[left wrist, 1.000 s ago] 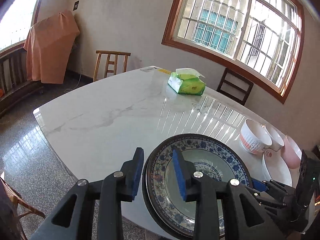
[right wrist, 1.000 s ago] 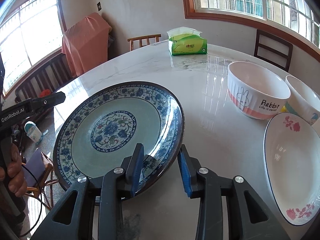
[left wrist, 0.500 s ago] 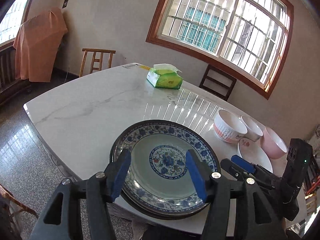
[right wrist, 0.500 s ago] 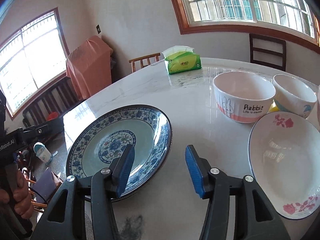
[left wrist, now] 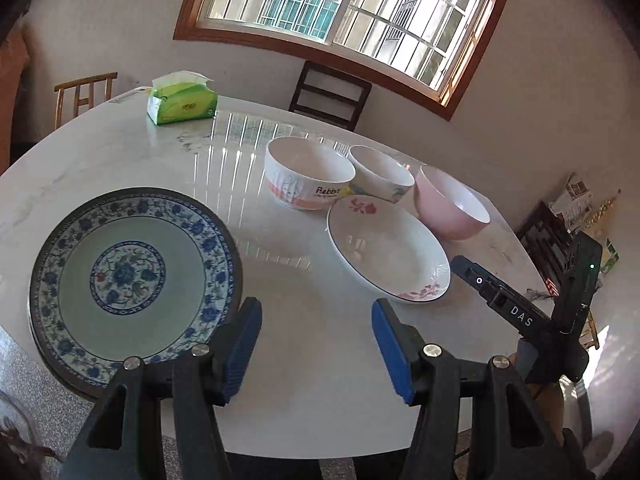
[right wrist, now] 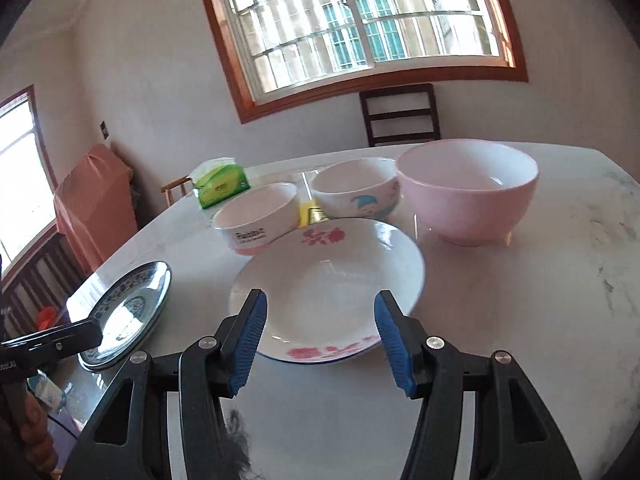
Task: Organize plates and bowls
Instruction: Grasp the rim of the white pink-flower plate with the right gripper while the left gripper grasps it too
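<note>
Plates and bowls were being sorted: the blue-patterned plate (left wrist: 136, 280) lay set down at the desk (left wrist: 304, 344) edge. Both claws, left (left wrist: 316, 344) and right (right wrist: 320, 336), had just opened, empty. Next, the white floral plate (right wrist: 328, 288) likely needed gripping by its rim.

Barred window (left wrist: 344, 12) daylit; dark chair (left wrist: 330, 94) beneath; white walls.

Two wrist fisheyes, each looking forward and downward along its fingers over the marble table (left wrist: 304, 288): left hanging nearer the blue-patterned plate (left wrist: 132, 280), right nearer the floral plate (right wrist: 328, 284); both sharing plates, bowls, window.
</note>
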{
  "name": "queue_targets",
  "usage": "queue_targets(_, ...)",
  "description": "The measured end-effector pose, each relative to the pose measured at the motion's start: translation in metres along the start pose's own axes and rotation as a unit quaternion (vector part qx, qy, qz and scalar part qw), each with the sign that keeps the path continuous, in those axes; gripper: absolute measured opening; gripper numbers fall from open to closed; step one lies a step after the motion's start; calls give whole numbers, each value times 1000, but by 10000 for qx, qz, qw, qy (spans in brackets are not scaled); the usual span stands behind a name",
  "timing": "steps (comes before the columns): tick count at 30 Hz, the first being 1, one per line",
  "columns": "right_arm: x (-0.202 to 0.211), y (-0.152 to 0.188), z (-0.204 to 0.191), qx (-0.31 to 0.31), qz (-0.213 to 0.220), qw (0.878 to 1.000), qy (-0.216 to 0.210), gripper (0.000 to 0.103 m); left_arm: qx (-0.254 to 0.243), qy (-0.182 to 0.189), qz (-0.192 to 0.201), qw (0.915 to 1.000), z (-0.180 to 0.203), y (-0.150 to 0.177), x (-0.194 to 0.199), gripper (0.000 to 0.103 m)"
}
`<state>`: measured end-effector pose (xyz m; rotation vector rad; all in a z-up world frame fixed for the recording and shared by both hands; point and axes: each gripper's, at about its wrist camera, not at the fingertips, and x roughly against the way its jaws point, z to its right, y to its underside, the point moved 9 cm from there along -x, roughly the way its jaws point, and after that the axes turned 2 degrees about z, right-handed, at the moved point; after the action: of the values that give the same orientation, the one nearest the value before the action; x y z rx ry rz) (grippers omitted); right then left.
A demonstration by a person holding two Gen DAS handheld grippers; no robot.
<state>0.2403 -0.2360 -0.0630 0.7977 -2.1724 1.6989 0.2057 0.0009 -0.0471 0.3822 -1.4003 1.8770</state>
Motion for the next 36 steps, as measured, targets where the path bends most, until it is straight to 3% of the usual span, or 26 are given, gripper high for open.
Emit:
queue_targets(3, -9, -5, 28, -175, -132, 9997, 91, 52, 202, 165, -178, 9995, 10, -14, -24, 59)
queue_targets(5, -18, -4, 37, -255, -303, 9992, 103, 44, 272, 194, -304, 9990, 16, -23, -42, 59)
queue_targets(13, -43, -9, 43, -285, -595, 9978, -28, 39, 636, 77, -771, 9950, 13, -33, -102, 59)
queue_targets(17, -49, -10, 47, -307, -691, 9971, -77, 39, 854, 134, -868, 9925, 9, -32, -116, 59)
queue_targets(27, -68, -8, 41, -48, -1014, 9948, 25, 39, 751, 16, -919, 9929, 12, -38, -132, 59)
queue_targets(30, -73, -5, 39, 19, -1187, 9929, 37, 33, 748, 30, -902, 9931, 13, -39, -138, 59)
queue_targets(32, -76, -2, 38, 130, -1287, 9916, 65, 23, 692, -4, -917, 9934, 14, -39, -143, 58)
queue_targets(33, -77, -1, 36, 197, -1319, 9911, 40, 20, 628, 18, -952, 9935, 15, -38, -145, 57)
queue_targets(34, -77, 0, 34, 264, -1328, 9908, 39, 17, 504, -7, -999, 9937, 18, -36, -148, 47)
queue_targets(35, -76, 0, 33, 329, -1321, 9907, 64, 18, 320, -184, -1058, 9937, 19, -33, -150, 26)
queue_targets(36, -75, 0, 33, 383, -1308, 9906, 88, 19, 110, -450, -1015, 9938, 18, -32, -151, 21)
